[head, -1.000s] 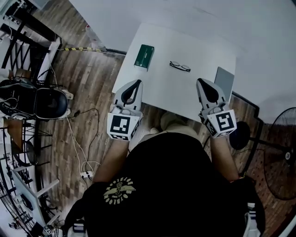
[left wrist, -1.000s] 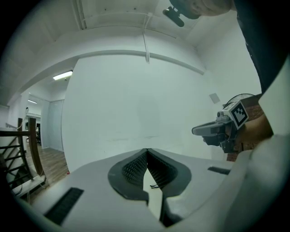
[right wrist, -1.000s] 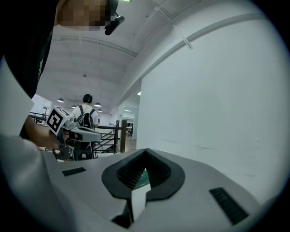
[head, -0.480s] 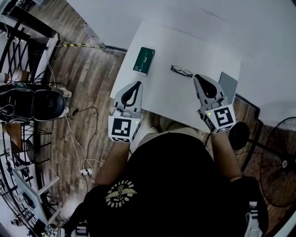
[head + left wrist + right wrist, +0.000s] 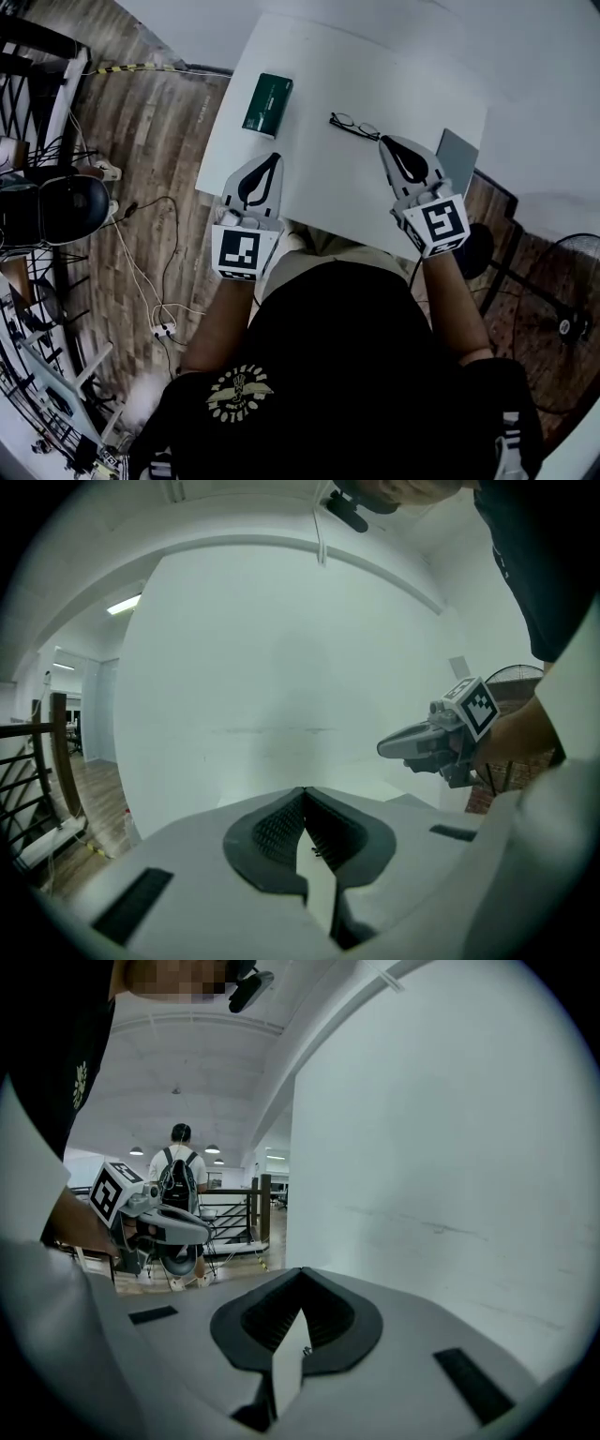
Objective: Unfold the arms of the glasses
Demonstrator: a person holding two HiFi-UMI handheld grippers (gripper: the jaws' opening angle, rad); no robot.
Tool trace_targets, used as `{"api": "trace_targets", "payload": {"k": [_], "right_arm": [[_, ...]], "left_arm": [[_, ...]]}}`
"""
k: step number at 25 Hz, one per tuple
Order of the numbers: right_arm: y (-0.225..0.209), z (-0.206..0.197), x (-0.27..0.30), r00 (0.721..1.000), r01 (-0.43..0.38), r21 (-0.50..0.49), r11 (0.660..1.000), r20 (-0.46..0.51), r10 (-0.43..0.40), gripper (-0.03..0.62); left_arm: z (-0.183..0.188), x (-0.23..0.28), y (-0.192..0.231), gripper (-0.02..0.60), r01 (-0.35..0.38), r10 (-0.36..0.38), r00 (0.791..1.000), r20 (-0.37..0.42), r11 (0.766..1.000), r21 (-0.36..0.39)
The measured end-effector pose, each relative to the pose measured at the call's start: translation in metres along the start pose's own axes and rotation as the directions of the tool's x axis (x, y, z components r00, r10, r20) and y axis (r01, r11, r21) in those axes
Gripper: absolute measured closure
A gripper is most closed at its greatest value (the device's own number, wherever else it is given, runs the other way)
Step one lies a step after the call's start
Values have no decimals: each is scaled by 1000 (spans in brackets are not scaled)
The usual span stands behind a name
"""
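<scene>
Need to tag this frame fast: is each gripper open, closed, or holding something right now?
Left gripper: closed, holding nothing.
Right gripper: closed, holding nothing.

table point(image 5: 319, 202) white | box point(image 5: 267, 92) by table's left edge dark green | glasses point(image 5: 354, 126) thin black frame | left tool point(image 5: 275, 157), right tool point(image 5: 383, 141) pale grey, black pads, black-and-white square markers | floor point(image 5: 155, 150) brown wood planks
</scene>
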State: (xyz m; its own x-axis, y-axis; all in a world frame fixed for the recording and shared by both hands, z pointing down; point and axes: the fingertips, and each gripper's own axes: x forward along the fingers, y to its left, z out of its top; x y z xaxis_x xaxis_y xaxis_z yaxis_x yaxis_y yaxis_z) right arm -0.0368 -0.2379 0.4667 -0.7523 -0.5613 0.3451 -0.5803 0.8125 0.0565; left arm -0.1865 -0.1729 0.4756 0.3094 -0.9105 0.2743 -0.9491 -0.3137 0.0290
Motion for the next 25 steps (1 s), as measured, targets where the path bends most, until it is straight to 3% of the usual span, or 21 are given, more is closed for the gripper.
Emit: {"api": "trace_targets", "payload": {"k": [15, 25], "right_arm": [[-26, -74, 48, 986, -62, -52, 997, -155, 54, 594], [-22, -131, 85, 947, -126, -130, 983, -310, 80, 594]], "left_arm": [[-40, 43, -15, 574, 35, -35, 997, -70, 999, 10], [-67, 45, -10, 574, 14, -15, 992, -122, 1000, -7]]}}
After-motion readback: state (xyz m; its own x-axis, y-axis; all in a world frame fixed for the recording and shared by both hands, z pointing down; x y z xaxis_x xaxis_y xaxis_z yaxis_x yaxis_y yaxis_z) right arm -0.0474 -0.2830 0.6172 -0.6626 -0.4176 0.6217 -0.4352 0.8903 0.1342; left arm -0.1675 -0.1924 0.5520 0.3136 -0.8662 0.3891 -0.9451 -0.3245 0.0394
